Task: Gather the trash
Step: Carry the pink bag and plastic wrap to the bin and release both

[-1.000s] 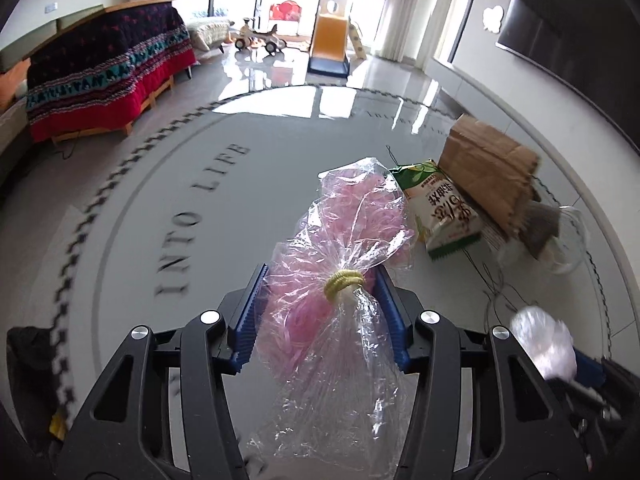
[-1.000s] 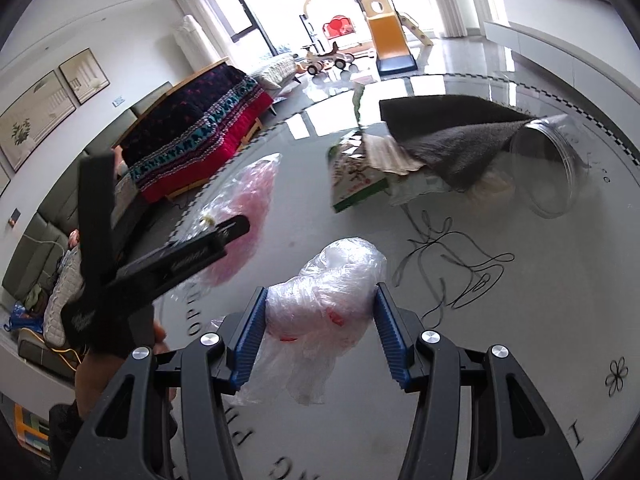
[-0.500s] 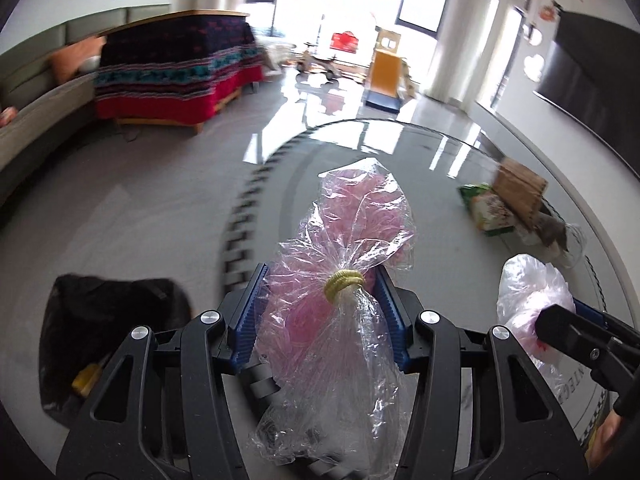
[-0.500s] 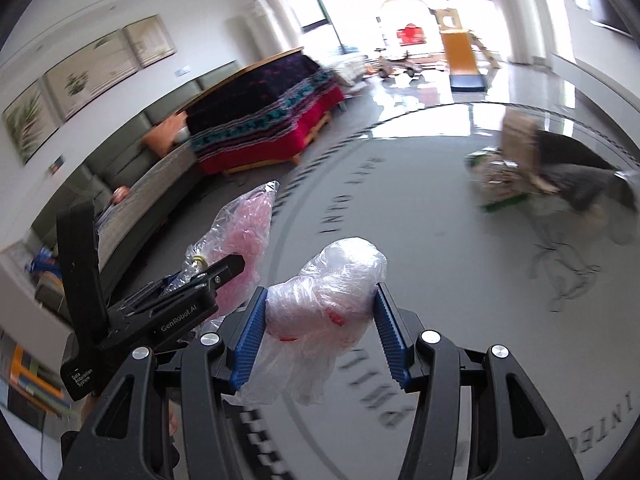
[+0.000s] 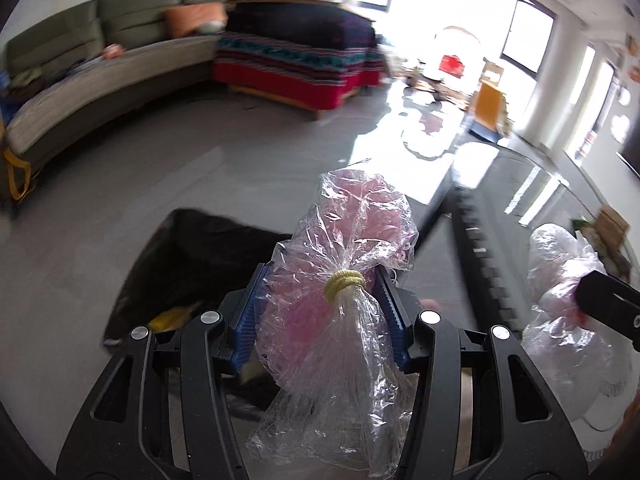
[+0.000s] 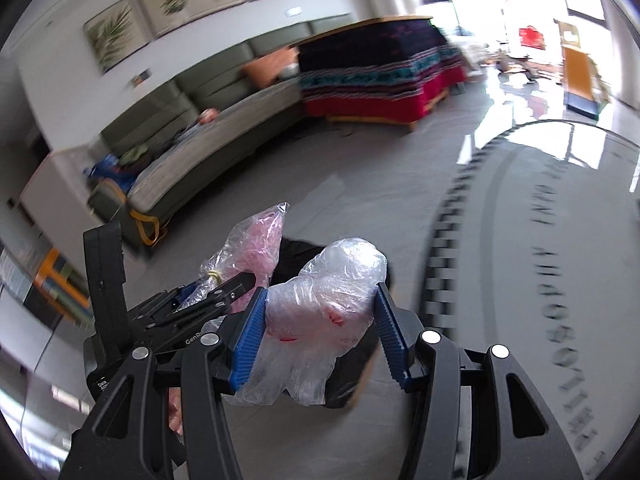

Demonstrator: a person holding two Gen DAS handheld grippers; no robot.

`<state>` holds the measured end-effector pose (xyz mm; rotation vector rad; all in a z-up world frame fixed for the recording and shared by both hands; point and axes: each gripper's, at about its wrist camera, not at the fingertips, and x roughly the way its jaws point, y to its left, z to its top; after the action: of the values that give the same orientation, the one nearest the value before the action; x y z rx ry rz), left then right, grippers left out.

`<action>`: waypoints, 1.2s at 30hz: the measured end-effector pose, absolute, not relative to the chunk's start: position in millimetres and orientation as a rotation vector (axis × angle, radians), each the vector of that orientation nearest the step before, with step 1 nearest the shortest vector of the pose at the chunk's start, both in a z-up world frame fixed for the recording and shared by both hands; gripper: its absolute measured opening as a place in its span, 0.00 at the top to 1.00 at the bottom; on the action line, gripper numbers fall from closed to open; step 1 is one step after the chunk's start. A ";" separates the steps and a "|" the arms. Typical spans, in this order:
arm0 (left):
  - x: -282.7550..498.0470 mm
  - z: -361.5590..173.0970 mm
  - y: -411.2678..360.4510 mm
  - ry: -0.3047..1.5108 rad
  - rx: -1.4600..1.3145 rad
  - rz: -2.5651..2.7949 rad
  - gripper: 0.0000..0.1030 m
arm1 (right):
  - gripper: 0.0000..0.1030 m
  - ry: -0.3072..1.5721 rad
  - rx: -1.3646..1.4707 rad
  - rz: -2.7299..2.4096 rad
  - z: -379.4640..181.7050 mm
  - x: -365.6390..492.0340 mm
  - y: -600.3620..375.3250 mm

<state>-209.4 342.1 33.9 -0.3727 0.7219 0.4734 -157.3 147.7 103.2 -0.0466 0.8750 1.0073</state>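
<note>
Carry step. Your left claw [image 5: 324,312] pinches the pink bag [image 5: 344,264]; right claw [image 6: 320,332] clamps the clear bag [image 6: 328,296]. Next, judged: release both over the black bin bag [image 5: 192,264].

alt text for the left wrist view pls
The left gripper is shut on a clear bag of pink material tied with a yellow band, above a black trash bag on the floor. At right, a second gripper holds a crumpled clear bag.
</note>
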 end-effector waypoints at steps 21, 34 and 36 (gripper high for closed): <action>-287.0 36.9 454.0 0.611 -0.512 0.852 0.05 | 0.21 0.905 -0.091 1.167 95.5 -166.4 294.9; -273.3 55.3 433.2 0.599 -0.449 0.803 0.05 | 0.21 0.888 -0.055 1.170 110.0 -164.3 261.7; -267.7 61.3 423.6 0.597 -0.427 0.783 0.05 | 0.21 0.879 -0.039 1.161 114.7 -160.9 248.8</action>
<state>-267.7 423.6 61.3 -0.4268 0.5972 0.7833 -160.9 248.8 114.7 -0.0388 0.8786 1.1612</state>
